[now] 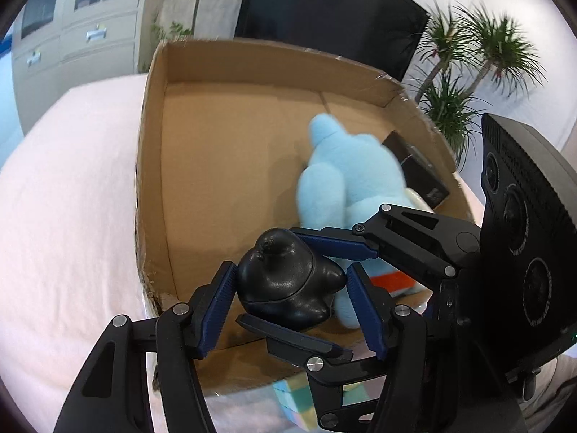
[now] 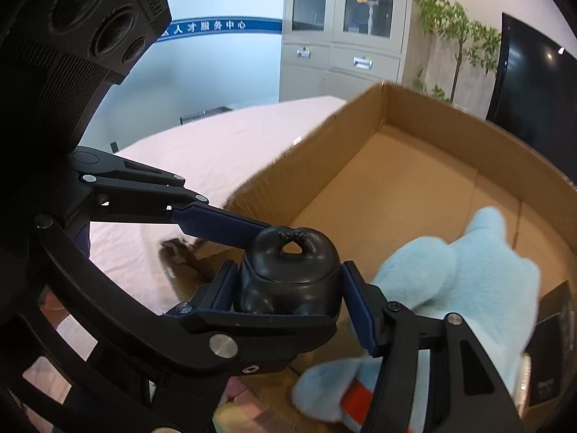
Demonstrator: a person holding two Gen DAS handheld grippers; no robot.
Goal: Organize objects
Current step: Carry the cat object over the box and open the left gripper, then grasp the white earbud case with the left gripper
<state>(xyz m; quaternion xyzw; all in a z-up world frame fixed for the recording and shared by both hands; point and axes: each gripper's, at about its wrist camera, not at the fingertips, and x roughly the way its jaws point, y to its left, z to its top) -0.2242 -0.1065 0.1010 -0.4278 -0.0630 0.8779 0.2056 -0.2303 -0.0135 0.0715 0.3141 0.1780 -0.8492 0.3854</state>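
A glossy black lidded pot (image 1: 285, 281) (image 2: 288, 281) with a knobbed top hangs over the near corner of an open cardboard box (image 1: 151, 144) (image 2: 324, 144). My left gripper (image 1: 290, 267) is shut on the pot's sides. My right gripper (image 2: 288, 265) is shut on the same pot, crosswise to the left one. In the left wrist view the right gripper's fingers (image 1: 335, 247) lie along the pot's far and near sides. In the right wrist view a left finger (image 2: 220, 225) reaches the pot from the left.
A light blue plush toy (image 1: 346, 180) (image 2: 468, 281) lies in the box beside a flat black carton (image 1: 418, 166) (image 2: 551, 324), over something red-orange (image 1: 393, 281). A pastel block (image 1: 292, 393) sits outside the near wall. Pink cloth (image 1: 72, 198) covers the table. A dark screen (image 1: 324, 11) and plants stand behind.
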